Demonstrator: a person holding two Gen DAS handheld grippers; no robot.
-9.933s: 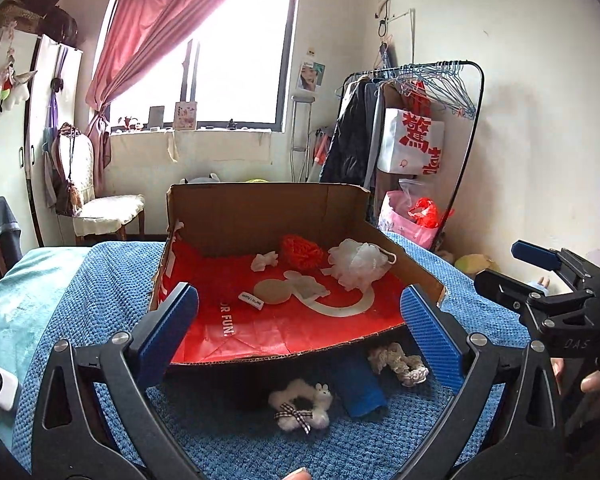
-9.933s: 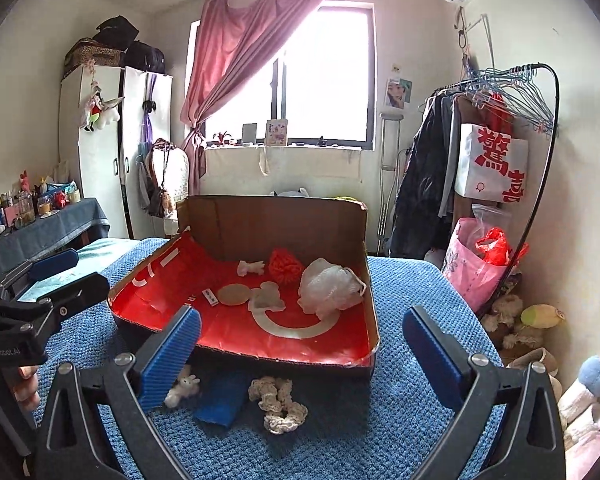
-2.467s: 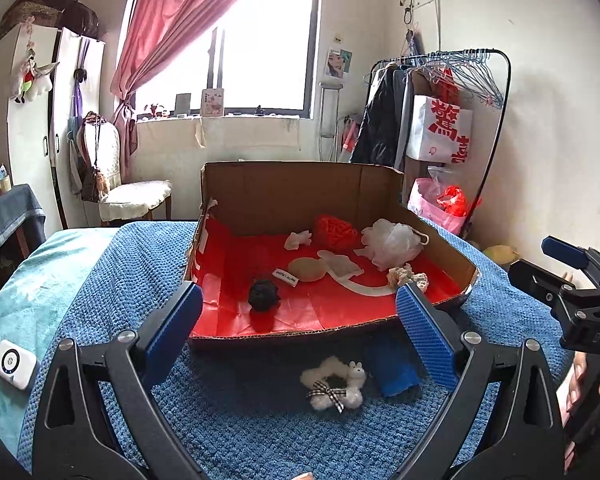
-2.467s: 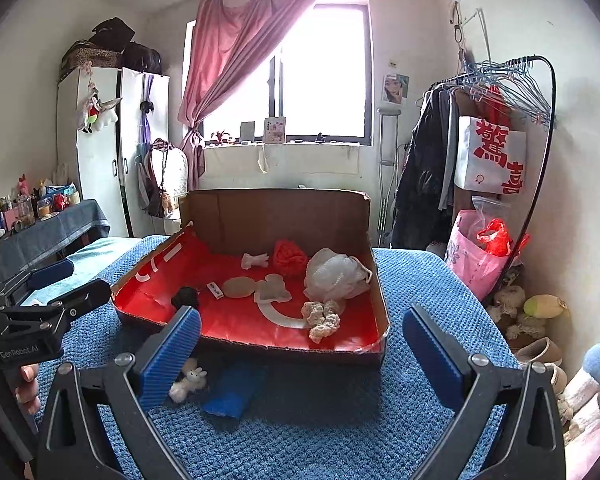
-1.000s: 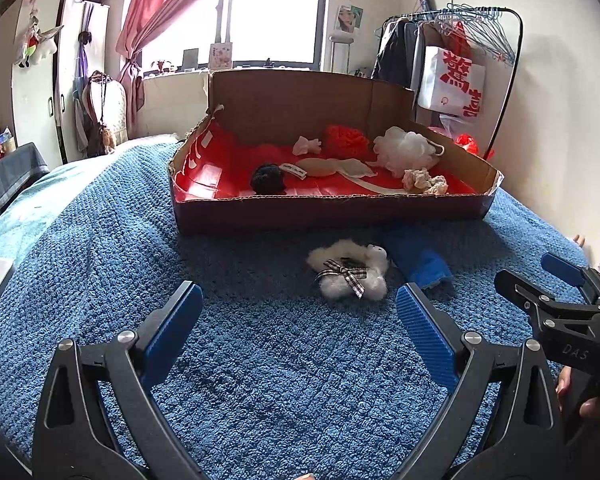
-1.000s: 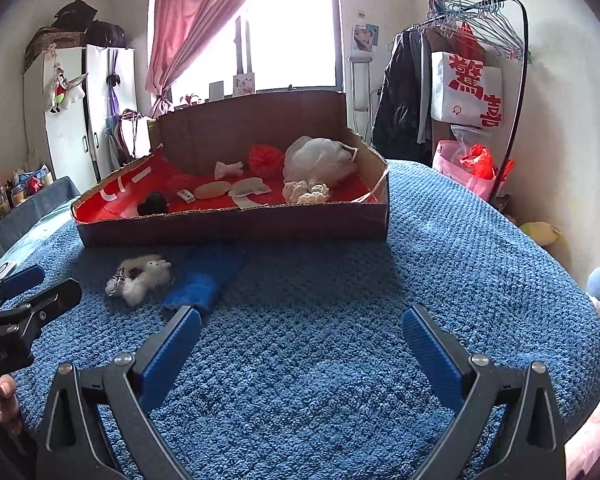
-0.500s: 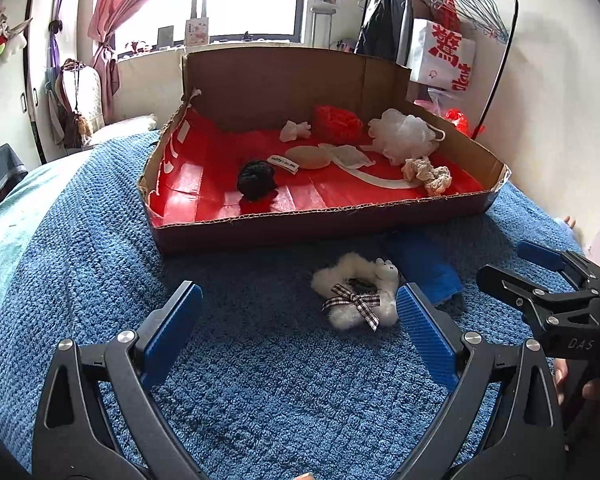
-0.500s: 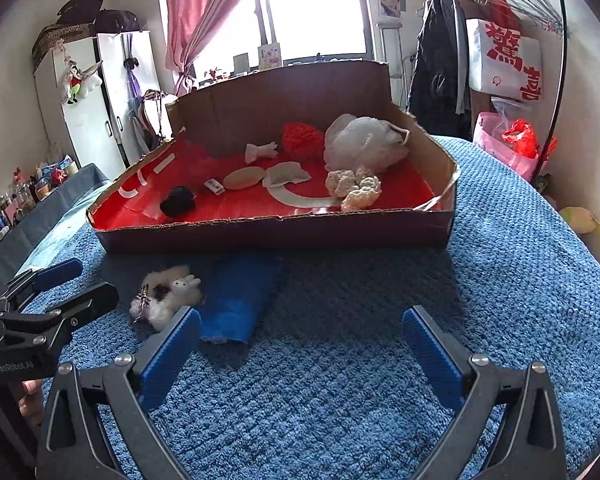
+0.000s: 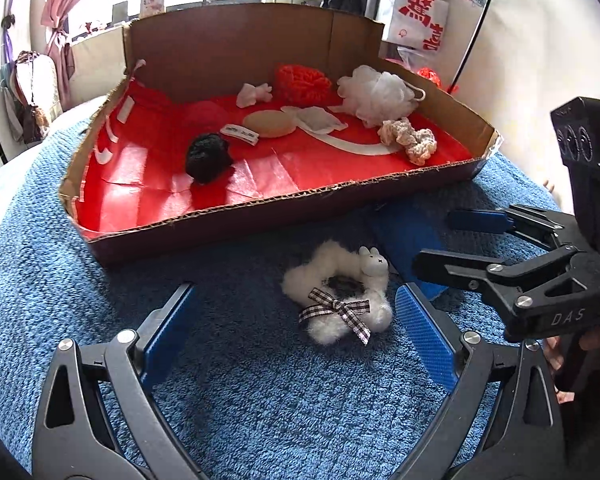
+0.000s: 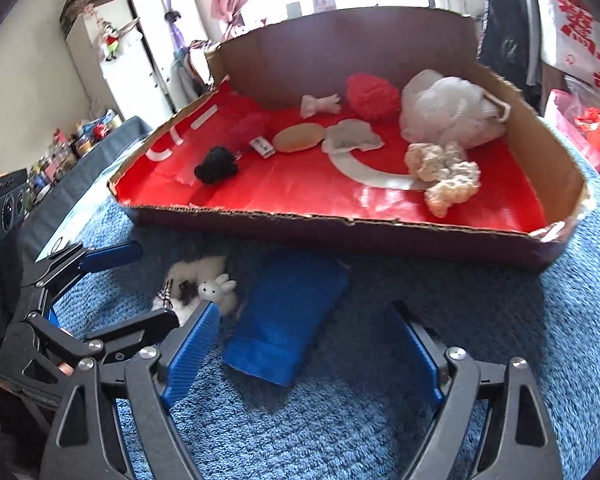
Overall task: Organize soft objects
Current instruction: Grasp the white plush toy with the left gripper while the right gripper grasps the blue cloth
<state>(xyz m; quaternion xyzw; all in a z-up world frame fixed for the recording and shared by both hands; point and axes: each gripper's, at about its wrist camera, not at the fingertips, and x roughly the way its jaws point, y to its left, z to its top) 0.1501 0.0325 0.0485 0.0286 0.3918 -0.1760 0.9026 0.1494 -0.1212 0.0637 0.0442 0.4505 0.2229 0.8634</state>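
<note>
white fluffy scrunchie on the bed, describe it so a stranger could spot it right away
On the blue blanket, look just in front of the cardboard box, outside its near wall. There lies the white fluffy scrunchie, beside a folded blue cloth. It alone has a tiny rabbit head and a checked bow.

White fluffy scrunchie (image 9: 340, 300) with black-and-white checked bow; blue cloth (image 10: 288, 320); red-lined brown box (image 9: 220, 220).
</note>
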